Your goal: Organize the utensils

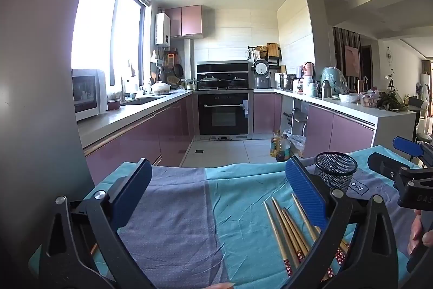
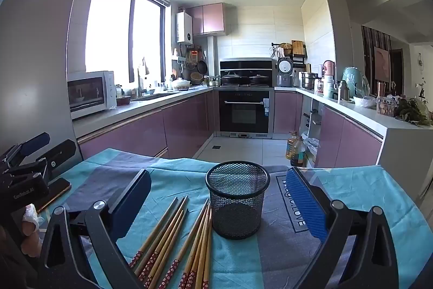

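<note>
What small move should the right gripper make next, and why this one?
Probably it should lower the right gripper toward the chopsticks and close on one. Its jaws stand wide open and hold nothing, the chopsticks all lie loose on the cloth just left of the mesh cup, and the cup stands upright and looks empty.

We see a black wire-mesh cup [image 2: 237, 203] on a cloth [image 2: 360, 197] of teal and grey-blue blocks, with dark lettering in a thin dark frame just right of the cup. Left of the cup lie tan bamboo chopsticks [image 2: 173, 240], their near ends dark red with small white blossoms. The right gripper [image 2: 219, 203] is black with ribbed blue pads, as is the left gripper [image 1: 219, 194]. Beyond the cup, the kitchen cabinets [image 2: 140, 134] are glossy mauve-pink.
</note>
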Action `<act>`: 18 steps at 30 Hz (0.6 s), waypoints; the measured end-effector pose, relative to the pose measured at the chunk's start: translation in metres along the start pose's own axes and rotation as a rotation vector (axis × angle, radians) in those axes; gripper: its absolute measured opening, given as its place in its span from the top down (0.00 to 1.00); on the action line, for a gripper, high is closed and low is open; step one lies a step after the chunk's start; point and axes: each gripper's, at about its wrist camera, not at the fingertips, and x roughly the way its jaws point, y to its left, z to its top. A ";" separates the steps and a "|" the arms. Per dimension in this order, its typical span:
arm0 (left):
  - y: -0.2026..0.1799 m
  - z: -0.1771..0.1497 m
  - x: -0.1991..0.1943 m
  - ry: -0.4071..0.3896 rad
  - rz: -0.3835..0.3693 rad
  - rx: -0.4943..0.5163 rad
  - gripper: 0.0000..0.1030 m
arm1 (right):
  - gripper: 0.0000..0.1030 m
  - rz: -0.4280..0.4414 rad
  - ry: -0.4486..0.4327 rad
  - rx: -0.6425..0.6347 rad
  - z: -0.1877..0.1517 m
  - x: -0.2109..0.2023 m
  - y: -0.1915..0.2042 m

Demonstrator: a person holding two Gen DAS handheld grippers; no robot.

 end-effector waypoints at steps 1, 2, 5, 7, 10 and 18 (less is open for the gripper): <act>0.000 0.000 0.001 0.006 -0.001 -0.002 0.05 | 0.06 0.001 -0.001 -0.001 0.000 0.000 0.000; 0.001 0.000 0.001 0.012 0.000 -0.004 0.05 | 0.06 -0.003 0.005 -0.005 0.000 0.001 0.001; -0.002 0.004 -0.002 0.000 -0.001 0.000 0.05 | 0.06 -0.005 0.010 -0.001 0.000 0.004 0.001; 0.001 0.001 -0.006 -0.019 -0.010 -0.002 0.05 | 0.06 -0.008 0.013 0.002 0.000 0.008 0.000; -0.004 0.001 -0.002 -0.011 -0.010 0.008 0.05 | 0.06 -0.003 -0.015 -0.005 0.005 -0.001 -0.001; -0.003 -0.001 -0.003 -0.021 -0.018 -0.001 0.05 | 0.06 -0.009 -0.025 0.000 0.001 -0.005 0.001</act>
